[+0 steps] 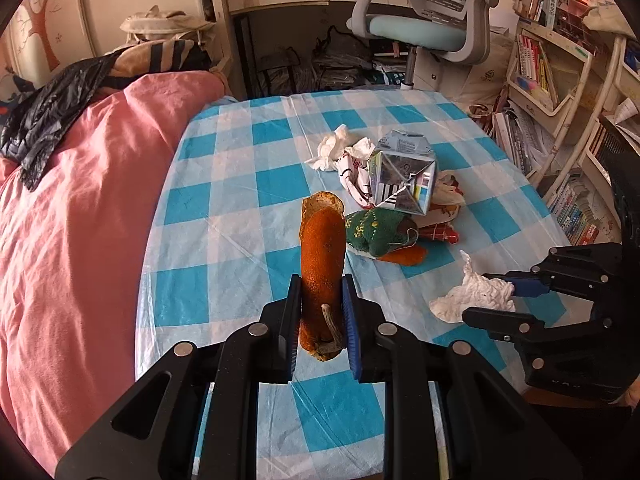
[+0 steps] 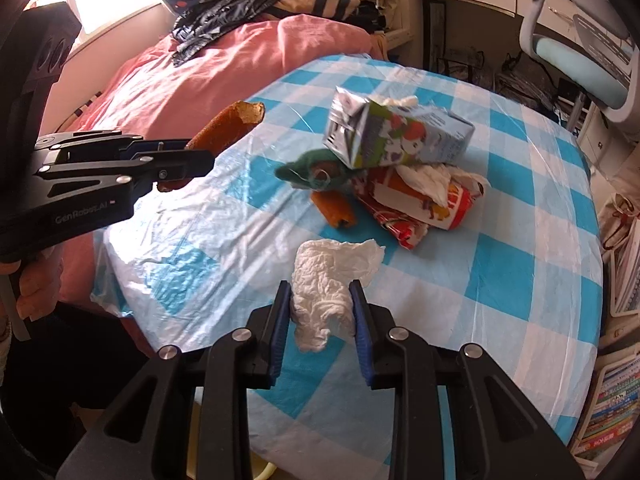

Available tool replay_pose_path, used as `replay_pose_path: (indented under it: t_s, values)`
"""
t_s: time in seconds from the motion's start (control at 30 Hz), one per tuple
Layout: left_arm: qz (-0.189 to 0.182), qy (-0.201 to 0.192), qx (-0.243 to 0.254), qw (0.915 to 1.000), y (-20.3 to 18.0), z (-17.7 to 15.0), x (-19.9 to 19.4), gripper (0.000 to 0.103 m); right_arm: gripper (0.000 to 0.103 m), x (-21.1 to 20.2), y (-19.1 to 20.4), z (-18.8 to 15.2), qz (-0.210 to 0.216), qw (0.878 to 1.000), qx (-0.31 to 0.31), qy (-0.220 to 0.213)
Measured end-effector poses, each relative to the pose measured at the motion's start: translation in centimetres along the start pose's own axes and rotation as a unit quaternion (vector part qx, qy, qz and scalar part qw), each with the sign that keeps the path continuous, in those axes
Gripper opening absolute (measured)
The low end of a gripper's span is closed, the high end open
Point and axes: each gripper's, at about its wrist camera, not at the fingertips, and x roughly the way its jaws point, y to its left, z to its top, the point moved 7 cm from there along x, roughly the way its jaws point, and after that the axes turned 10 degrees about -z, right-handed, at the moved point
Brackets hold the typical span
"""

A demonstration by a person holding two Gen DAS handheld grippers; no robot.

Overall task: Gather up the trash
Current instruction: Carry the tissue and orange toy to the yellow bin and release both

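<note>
My left gripper (image 1: 321, 292) is shut on a long orange peel (image 1: 322, 256) and holds it above the blue checked tablecloth (image 1: 240, 200); the peel also shows in the right wrist view (image 2: 224, 128). My right gripper (image 2: 320, 300) is shut on a crumpled white tissue (image 2: 324, 276), also seen in the left wrist view (image 1: 472, 292). A trash pile sits mid-table: a milk carton (image 1: 404, 172), a green wrapper (image 1: 372, 232), another orange peel piece (image 2: 334, 208), a red and white wrapper (image 2: 416, 200) and white tissues (image 1: 332, 148).
A pink quilt (image 1: 72, 220) with a dark jacket (image 1: 44, 120) lies left of the table. A desk chair (image 1: 424, 28) and desk stand behind it. Bookshelves (image 1: 560, 80) crowd the right side.
</note>
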Motion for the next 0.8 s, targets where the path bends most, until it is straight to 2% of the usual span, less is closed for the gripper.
replay_pose_path:
  t_s: [0.33,0.8]
  values:
    - [-0.006,-0.024,0.017,0.9995,-0.8,0.5,-2.6,0.019,0.03,-0.8,2.1,0.7,0.032,0.999,-0.02,-0.012]
    - [-0.009,-0.026,0.019,0.9994,-1.0,0.1,-3.0,0.019,0.03,-1.3,4.5,-0.1,0.071,0.996,-0.056,-0.006]
